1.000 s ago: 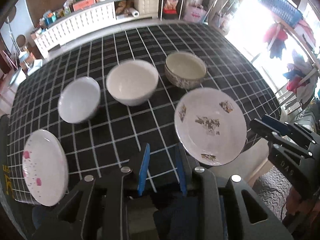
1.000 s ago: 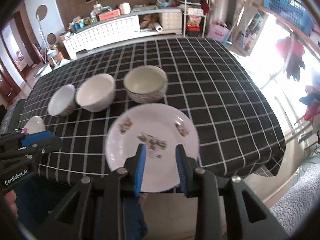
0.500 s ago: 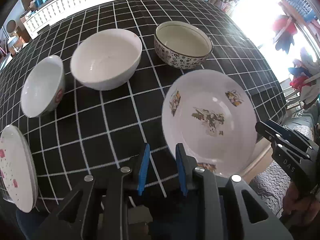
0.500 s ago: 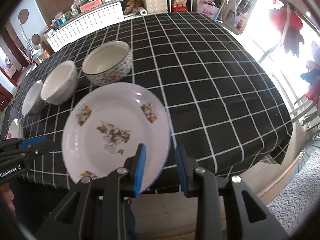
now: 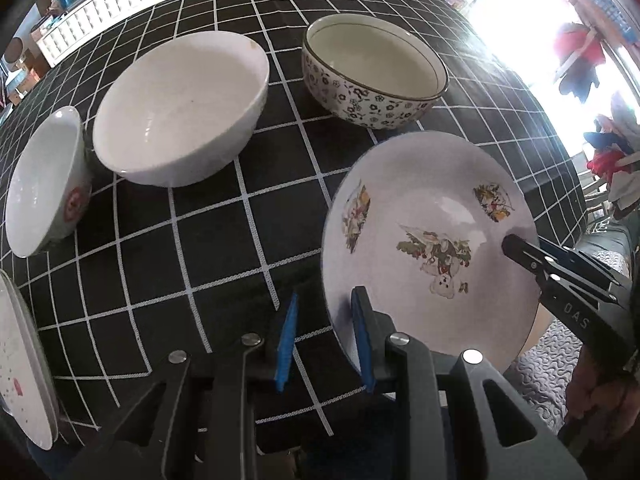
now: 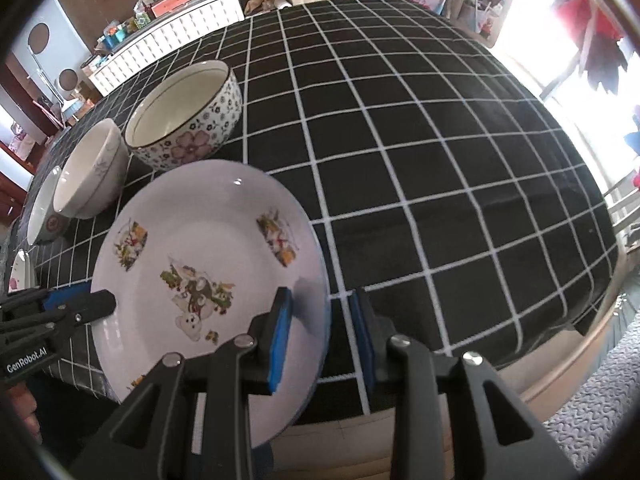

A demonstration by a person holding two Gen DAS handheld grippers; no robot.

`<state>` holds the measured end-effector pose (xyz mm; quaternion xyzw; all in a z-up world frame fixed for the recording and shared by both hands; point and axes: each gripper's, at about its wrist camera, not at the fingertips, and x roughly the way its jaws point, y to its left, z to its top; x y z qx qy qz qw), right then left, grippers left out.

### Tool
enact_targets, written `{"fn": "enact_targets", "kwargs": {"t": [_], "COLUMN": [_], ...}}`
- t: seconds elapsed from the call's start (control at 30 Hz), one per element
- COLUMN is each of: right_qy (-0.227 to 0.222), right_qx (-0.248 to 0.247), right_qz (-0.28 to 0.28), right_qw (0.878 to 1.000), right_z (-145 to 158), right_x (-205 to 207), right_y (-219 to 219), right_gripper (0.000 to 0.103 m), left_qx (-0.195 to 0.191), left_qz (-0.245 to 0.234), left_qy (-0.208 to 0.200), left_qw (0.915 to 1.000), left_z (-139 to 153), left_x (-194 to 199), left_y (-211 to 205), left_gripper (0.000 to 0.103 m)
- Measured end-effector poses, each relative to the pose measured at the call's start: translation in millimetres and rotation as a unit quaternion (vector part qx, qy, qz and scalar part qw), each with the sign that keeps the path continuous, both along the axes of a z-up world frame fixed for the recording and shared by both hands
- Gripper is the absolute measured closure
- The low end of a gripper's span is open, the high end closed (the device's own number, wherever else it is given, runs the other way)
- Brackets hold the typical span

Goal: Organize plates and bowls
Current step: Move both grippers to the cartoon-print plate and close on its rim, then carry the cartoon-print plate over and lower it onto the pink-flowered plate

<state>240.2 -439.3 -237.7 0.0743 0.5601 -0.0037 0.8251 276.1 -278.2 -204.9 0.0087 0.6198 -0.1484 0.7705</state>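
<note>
Both pairs of jaws are standing a little apart with nothing pressed between the pads: the left gripper [image 5: 325, 340] is hanging over bare cloth with its right finger crossing in front of the left rim of the picture plate [image 5: 424, 240], while the right gripper [image 6: 322, 334] is straddling that plate's right rim, its left pad [image 6: 279, 336] lying over the plate face and the other pad outside the rim; whether either pad is touching the china I cannot tell. That plate is sitting at the near edge of the checked tablecloth [image 6: 420, 140], overhanging it slightly. Beyond it the flower-patterned bowl [image 5: 372, 70], the plain white bowl [image 5: 180, 108] and the small bowl with a red mark [image 5: 44, 180] are standing in a row running toward the left edge, and a pink-speckled plate [image 5: 20, 364] is lying at the near left corner
</note>
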Motion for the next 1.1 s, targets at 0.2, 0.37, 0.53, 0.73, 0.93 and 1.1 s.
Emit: {"fn": "enact_targets", "kwargs": {"t": [0.2,0.37,0.53,0.73,0.93,1.1], "right_qy": [-0.003,0.001,0.006,0.013,0.018,0.021], "right_qx": [-0.010,-0.023,-0.024,-0.012,-0.013,-0.011], "right_qz": [0.010,0.005,0.023,0.036,0.062,0.084], "right_qw": [1.000,1.000,0.999,0.999,0.998,0.996], "right_z": [2,3,3,2,2,1], "right_x": [1,3,0,-3,-9,-12], "right_y": [5,14,35,62,101,133], "right_gripper": [0.080,0.079,0.080,0.080,0.080,0.080], "left_qx": [-0.008,-0.005,-0.004,0.015,0.013,0.023], "left_qz": [-0.012,-0.013,-0.002,0.016,0.052,0.068], "left_qy": [-0.001,-0.015,-0.006,0.000,0.010,0.007], "left_qw": [0.9999,0.9998,1.0000,0.9998,0.9985,0.9974], "left_z": [-2,-2,-2,-3,-3,-5], "left_x": [-3,-9,-12,-19,-30,-41], "left_y": [-2,2,22,52,90,115], "left_gripper": [0.088,0.089,0.090,0.090,0.090,0.090]}}
